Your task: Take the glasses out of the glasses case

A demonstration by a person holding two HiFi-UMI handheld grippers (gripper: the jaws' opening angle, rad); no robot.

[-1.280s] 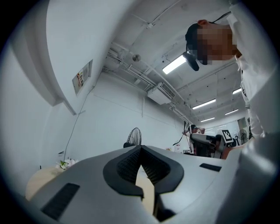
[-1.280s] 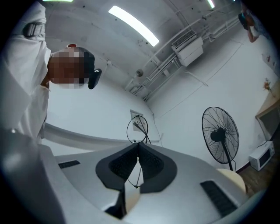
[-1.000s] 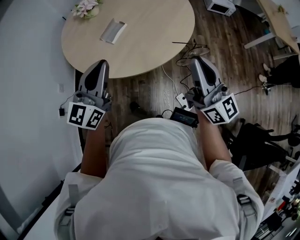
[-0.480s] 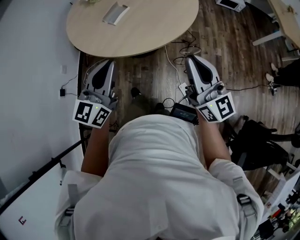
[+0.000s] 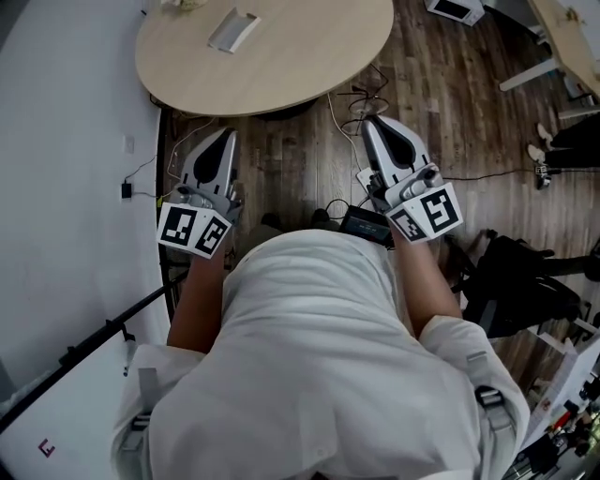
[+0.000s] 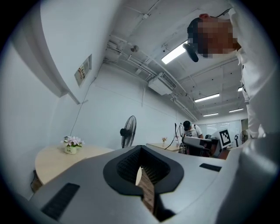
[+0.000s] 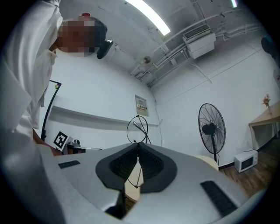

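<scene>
Left gripper over the wood floor, just short of the round table; jaws pressed together, nothing between them; glasses case lies on the table's far left part near a flower pot, well apart from both grippers; right gripper also off the table edge, jaws closed, empty.

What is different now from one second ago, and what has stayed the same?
In the head view the table and the glasses case slid toward the top edge; the left gripper and right gripper drew slightly closer together. Nothing was grasped or released. Both stay shut, empty, over the floor; the case still lies on the table.
</scene>
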